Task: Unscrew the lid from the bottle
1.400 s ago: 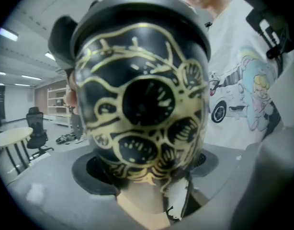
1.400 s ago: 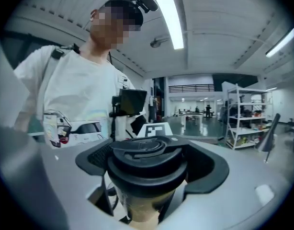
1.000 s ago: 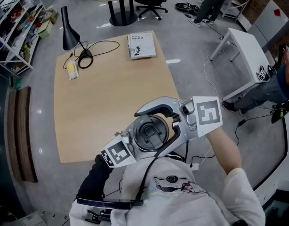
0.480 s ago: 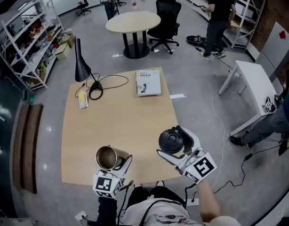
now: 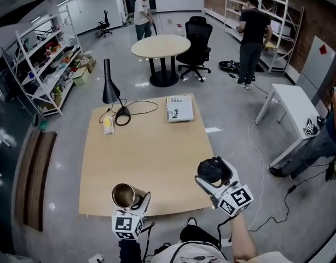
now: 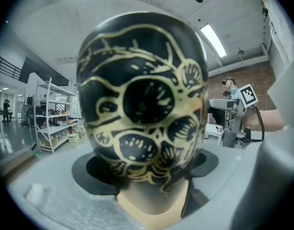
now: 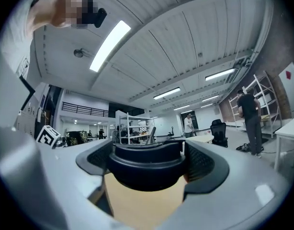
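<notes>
A metal bottle [image 5: 123, 195] stands with its mouth open over the front edge of the wooden table [image 5: 151, 158], and my left gripper [image 5: 131, 200] is shut on it. In the left gripper view the bottle [image 6: 142, 99] shows a black and yellow pattern and fills the space between the jaws of that gripper [image 6: 147, 176]. Off to the right, apart from the bottle, my right gripper [image 5: 214, 175] is shut on the black lid [image 5: 210, 170], over the table's front right corner. The right gripper view shows the lid [image 7: 144, 169] pressed between both pads.
At the table's far end stand a black lamp [image 5: 108, 81] with its cable, a yellow thing [image 5: 108, 125] and a book [image 5: 179, 108]. Beyond are a round table [image 5: 160, 46], an office chair [image 5: 196, 34], standing people, shelves, and a white table [image 5: 293, 106] at the right.
A second ago both grippers were together, close below the camera, the lid at the bottle. They have since parted and dropped to the table's front edge, the lid off to the right.
</notes>
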Available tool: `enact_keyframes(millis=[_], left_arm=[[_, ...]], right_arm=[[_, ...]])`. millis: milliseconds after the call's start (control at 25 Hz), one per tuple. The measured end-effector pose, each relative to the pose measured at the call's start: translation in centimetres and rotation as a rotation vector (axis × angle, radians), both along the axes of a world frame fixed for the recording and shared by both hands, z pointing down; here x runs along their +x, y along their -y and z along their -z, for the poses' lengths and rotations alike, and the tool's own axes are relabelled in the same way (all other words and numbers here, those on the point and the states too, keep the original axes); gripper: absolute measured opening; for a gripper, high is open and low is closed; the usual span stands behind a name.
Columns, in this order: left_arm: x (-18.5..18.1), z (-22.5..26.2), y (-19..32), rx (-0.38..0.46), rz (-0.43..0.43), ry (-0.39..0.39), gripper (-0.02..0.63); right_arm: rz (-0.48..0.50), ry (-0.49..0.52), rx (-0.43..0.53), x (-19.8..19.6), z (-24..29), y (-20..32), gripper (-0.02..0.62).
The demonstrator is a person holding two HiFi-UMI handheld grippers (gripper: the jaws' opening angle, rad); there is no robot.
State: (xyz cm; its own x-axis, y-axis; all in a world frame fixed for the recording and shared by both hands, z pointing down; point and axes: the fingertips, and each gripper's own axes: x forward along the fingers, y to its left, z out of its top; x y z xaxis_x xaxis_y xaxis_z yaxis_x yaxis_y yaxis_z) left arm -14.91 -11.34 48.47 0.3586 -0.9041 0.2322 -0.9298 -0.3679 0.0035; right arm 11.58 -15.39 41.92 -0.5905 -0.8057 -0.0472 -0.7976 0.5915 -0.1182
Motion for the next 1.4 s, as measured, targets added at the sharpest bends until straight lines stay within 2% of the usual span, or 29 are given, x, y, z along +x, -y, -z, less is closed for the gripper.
enact_keyframes(millis=[200,360,440,560,760,920,1400], left_arm=[[-2.6,-0.8,-4.6,-0.031,-0.038,0.0,0.408],[-4.5,-0.7,-8.5,-0.06,-0.051,-0.019,0.408],[-4.8,-0.3,-9.8,-0.062,-0.049,-0.032,0.409],[-4.9,0.9,-10.9,-0.035,-0.048,-0.026,0.409],[-4.3,2.7,-11.9,-0.009,-0.03,-0.01,0.408],[-4.0,3.7,-11.6,0.006,-0.019,-0.007,0.41],[-2.1,4.7,-10.1,0.023,-0.055,-0.015,0.408]], right_arm=[[-0.073,-0.083,0.007,-4.0,0.0,-4.8,0.471],[-0.069,-0.149,-0.019,-8.2,-0.4,-9.4,0.471],[-0.07,-0.136,-0.032,-9.0,-0.2,-11.0,0.471],[-0.08,-0.086,-0.024,-9.1,0.6,-12.3,0.471],[-0.097,-0.062,0.011,-8.0,2.3,-13.3,0.471],[-0.116,-0.062,0.033,-7.3,2.9,-12.7,0.471],[-0.167,-0.089,0.05,-5.4,3.2,-11.8,0.471]])
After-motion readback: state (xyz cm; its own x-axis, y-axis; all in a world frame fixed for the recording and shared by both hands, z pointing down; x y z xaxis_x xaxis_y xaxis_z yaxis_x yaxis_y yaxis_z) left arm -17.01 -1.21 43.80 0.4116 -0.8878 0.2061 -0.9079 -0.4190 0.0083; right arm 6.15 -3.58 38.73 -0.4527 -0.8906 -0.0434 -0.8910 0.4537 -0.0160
